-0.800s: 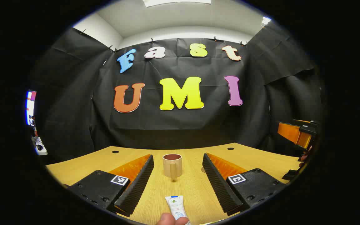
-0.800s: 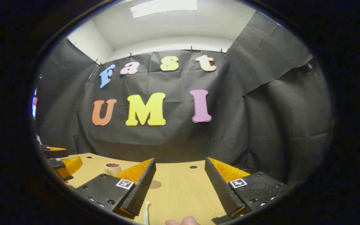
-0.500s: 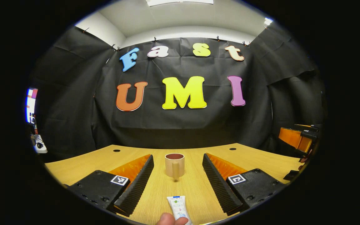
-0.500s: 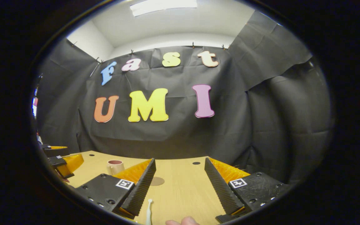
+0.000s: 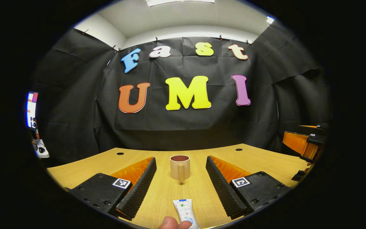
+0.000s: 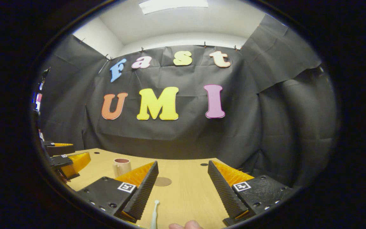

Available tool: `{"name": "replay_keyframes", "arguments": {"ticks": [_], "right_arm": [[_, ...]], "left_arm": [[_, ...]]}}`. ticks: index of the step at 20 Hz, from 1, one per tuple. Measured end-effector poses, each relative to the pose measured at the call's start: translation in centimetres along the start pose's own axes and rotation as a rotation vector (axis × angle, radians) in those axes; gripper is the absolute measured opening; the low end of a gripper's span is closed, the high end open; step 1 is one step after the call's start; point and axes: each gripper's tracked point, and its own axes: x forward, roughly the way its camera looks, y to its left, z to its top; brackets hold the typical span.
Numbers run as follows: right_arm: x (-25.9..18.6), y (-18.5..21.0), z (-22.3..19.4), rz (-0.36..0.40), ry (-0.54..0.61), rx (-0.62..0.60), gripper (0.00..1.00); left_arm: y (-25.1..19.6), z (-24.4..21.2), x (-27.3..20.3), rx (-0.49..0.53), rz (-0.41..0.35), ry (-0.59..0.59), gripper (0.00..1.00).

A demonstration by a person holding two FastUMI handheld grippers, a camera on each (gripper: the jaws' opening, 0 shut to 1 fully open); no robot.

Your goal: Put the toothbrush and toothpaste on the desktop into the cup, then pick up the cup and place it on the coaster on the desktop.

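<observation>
**Two grippers drawing back a little, both with fingers apart**

Two things have shifted in under a second. In the left gripper view, the toothpaste (image 5: 186, 212) now shows more of its length between my left gripper (image 5: 181, 181) fingers, and the cup (image 5: 179, 167) sits slightly smaller and farther ahead. In the right gripper view, the toothbrush (image 6: 154, 215) likewise shows more of itself, and the coaster (image 6: 163, 181) and cup (image 6: 121, 166) have slid rightward, so my right gripper (image 6: 183, 186) has turned a little to the left.

Both pairs of fingers stand wide apart, clamped on nothing. The toothpaste lies flat on the bench (image 5: 259, 160), in line with the cup, whose handle faces me. The toothbrush lies on the bench just beside my right gripper's left finger. The cup stands upright on bare wood, well apart from the coaster, and nothing sticks up from it.

I judge that neither item is in the cup, and each gripper is lined up with one of them. The toothbrush is thin and low; a grasp on it would need care.
</observation>
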Motion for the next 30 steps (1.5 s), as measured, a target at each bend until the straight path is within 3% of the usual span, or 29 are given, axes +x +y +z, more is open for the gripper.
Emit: {"name": "replay_keyframes", "arguments": {"ticks": [11, 15, 16, 24, 30], "right_arm": [[-0.6, 0.4, -1.2, 0.035, 0.051, 0.06, 0.95], [-0.8, 1.1, -3.3, 0.063, 0.107, 0.024, 0.92], [-0.8, 1.2, -3.8, 0.071, 0.118, 0.023, 0.95], [-0.8, 1.8, -6.9, 0.116, 0.203, 0.05, 0.92], [-1.0, 1.0, -7.1, 0.106, 0.218, 0.045, 0.95]], "left_arm": [[-0.4, -1.0, -0.8, 0.017, 0.012, 0.057, 0.99], [-0.9, -2.7, -1.2, -0.023, -0.026, 0.13, 0.99], [-0.8, -3.1, -1.3, -0.025, -0.021, 0.152, 0.99], [-1.5, -8.7, -2.4, -0.059, -0.061, 0.406, 1.0], [-1.2, -13.4, -2.5, -0.038, -0.056, 0.62, 1.0]]}}
